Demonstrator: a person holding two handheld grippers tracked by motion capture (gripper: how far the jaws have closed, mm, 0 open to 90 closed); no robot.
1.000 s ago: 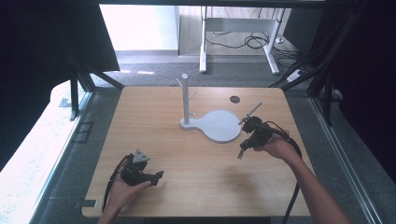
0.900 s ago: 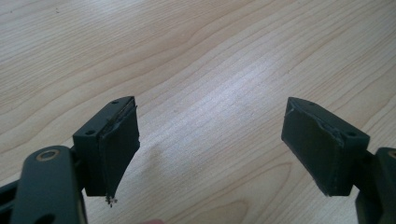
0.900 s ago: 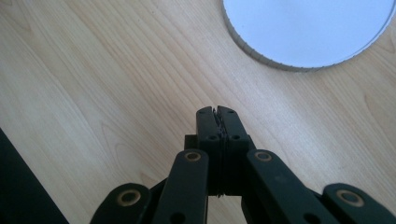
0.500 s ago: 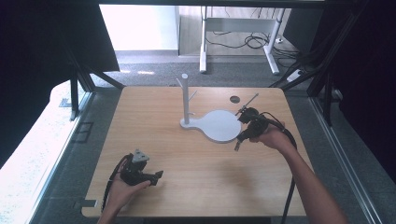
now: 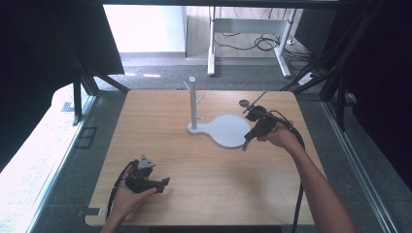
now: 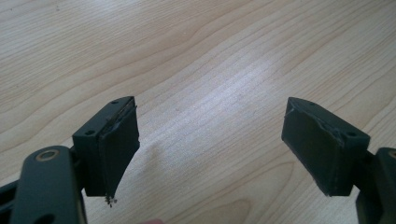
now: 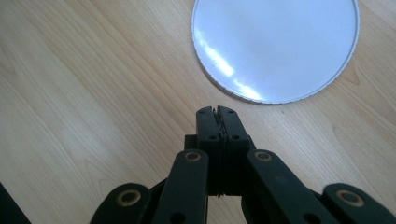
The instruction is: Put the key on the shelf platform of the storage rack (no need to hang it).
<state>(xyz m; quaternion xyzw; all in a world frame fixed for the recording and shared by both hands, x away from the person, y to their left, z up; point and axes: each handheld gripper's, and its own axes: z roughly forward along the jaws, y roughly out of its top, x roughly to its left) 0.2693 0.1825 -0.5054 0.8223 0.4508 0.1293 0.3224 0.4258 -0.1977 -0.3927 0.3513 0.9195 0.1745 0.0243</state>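
High view: I have the right claw (image 5: 248, 141) sitting at the right edge of the white stand base (image 5: 228, 130), a round flat disc that narrows toward a grey upright post (image 5: 193, 102) with small pegs near its top. The stand is in the middle of the worktop (image 5: 160, 121), a little toward the far side. The left claw (image 5: 163, 182) is well apart from it, low over the near left part of the worktop.

In the right gripper view my claw (image 7: 217, 112) is pressed fully together with nothing between its jaws, and the disc (image 7: 275, 46) lies just ahead of the tips — near, not touching as far as I can tell. In the left gripper view the claw (image 6: 210, 149) is spread wide over bare wood.

My judgement: the stand looks like stiff, glossy plastic — light, rigid and slippery on its flat face. The disc lies flush on the wood, so its thin rim gives little to pinch. I would take it by the post, low down, where the weight sits; higher up it may tip. The pegs look thin and I would avoid them.
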